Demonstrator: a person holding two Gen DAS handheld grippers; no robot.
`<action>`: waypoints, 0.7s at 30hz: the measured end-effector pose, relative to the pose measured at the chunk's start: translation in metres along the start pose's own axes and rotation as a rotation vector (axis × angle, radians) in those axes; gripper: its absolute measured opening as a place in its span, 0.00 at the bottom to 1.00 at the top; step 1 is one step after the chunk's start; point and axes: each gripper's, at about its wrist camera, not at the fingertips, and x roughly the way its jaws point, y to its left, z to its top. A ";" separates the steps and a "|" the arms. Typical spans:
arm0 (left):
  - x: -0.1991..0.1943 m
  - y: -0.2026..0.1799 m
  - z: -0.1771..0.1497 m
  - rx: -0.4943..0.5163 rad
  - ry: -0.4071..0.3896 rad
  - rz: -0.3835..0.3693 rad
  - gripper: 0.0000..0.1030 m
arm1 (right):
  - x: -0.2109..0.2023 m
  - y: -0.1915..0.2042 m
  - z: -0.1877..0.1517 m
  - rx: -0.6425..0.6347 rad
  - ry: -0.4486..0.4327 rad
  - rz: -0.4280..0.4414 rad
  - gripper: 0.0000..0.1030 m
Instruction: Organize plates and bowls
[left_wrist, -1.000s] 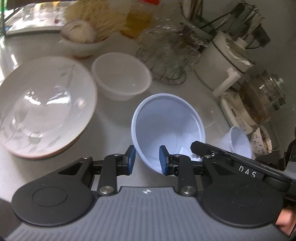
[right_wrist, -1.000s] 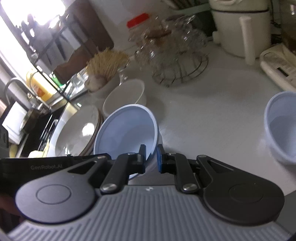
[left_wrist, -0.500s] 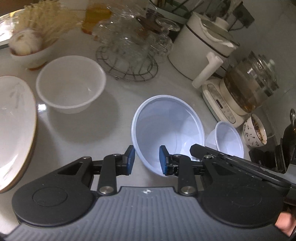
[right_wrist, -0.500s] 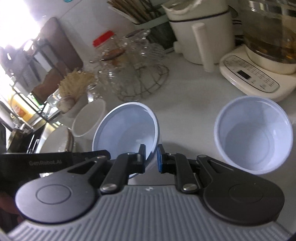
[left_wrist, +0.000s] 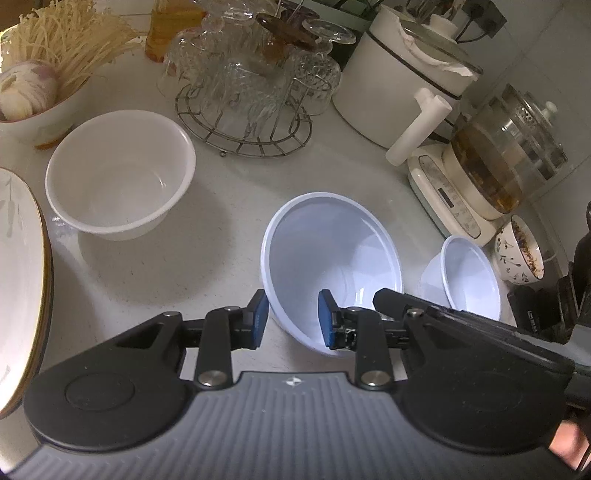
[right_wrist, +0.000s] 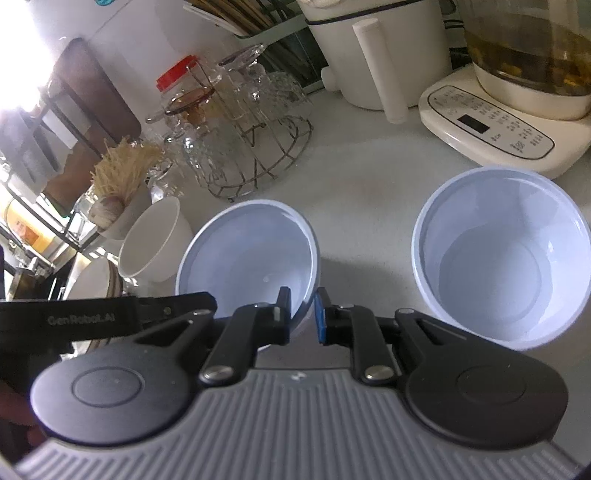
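Note:
Both grippers carry one pale blue bowl (left_wrist: 332, 251), tilted just above the white counter. My left gripper (left_wrist: 293, 321) is shut on its near wall, one pad outside and one inside. At the bowl's (right_wrist: 247, 254) right rim, my right gripper (right_wrist: 303, 314) has the wall between its pads, and its jaws are starting to open. A second pale blue bowl (right_wrist: 498, 266) stands upright on the counter to the right, also visible from the left wrist (left_wrist: 469, 273). To the left sit a white bowl (left_wrist: 118, 177) and a stack of plates (left_wrist: 18, 277).
At the back stand a wire rack of glasses (left_wrist: 251, 103) and a white cooker (left_wrist: 402, 77). A glass kettle on its base (left_wrist: 506, 158) stands right, behind the second blue bowl, with a patterned cup (left_wrist: 521, 254) beside it. A bowl of mushrooms (left_wrist: 37, 92) sits far left.
Both grippers moved right and lower with the blue bowl between them. The plates slid toward the left edge of view; the second blue bowl and kettle came closer.

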 end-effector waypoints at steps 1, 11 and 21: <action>0.001 0.001 0.000 0.001 0.001 0.000 0.32 | 0.001 0.000 0.000 0.003 -0.002 -0.001 0.17; -0.021 0.002 0.004 0.005 -0.035 0.025 0.51 | -0.009 0.004 0.007 0.034 -0.027 -0.031 0.53; -0.069 -0.012 0.012 0.028 -0.115 0.000 0.51 | -0.046 0.022 0.007 -0.012 -0.102 -0.064 0.53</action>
